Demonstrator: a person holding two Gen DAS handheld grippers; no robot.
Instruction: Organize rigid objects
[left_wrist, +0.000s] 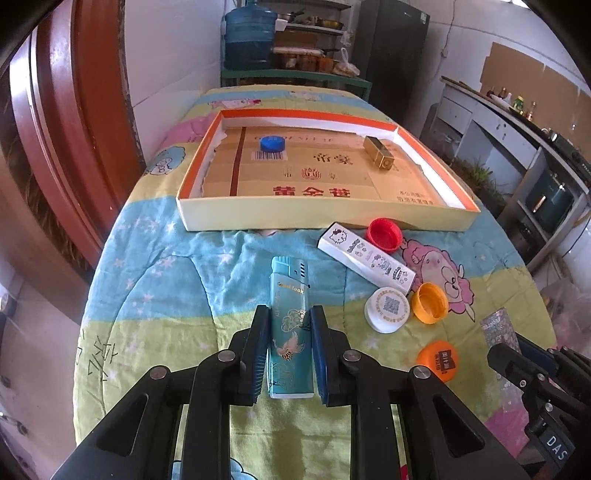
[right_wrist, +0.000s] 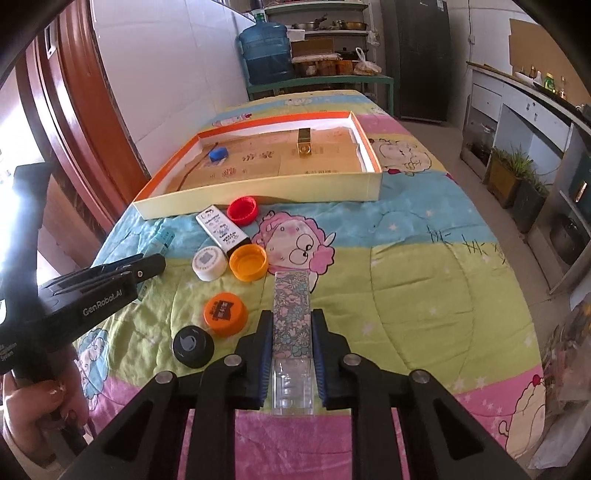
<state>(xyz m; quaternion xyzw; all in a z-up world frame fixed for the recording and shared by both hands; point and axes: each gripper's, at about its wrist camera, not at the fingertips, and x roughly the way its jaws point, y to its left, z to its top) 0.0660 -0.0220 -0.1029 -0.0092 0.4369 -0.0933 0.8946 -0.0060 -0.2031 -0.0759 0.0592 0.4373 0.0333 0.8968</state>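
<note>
My left gripper is shut on a teal lighter with gold drawings, which lies lengthwise between the blue pads. My right gripper is shut on a floral-patterned lighter with a clear end. Both rest on the cartoon quilt. Beyond them stands a shallow cardboard tray with an orange rim. It holds a blue cap and a gold lighter. Loose on the quilt lie a white printed lighter, a red cap, a white cap and an open orange cap.
An orange printed lid and a black lid lie left of my right gripper. A hand holds the left gripper's body at the left. A red wooden door frame borders the left; shelves and a water jug stand behind.
</note>
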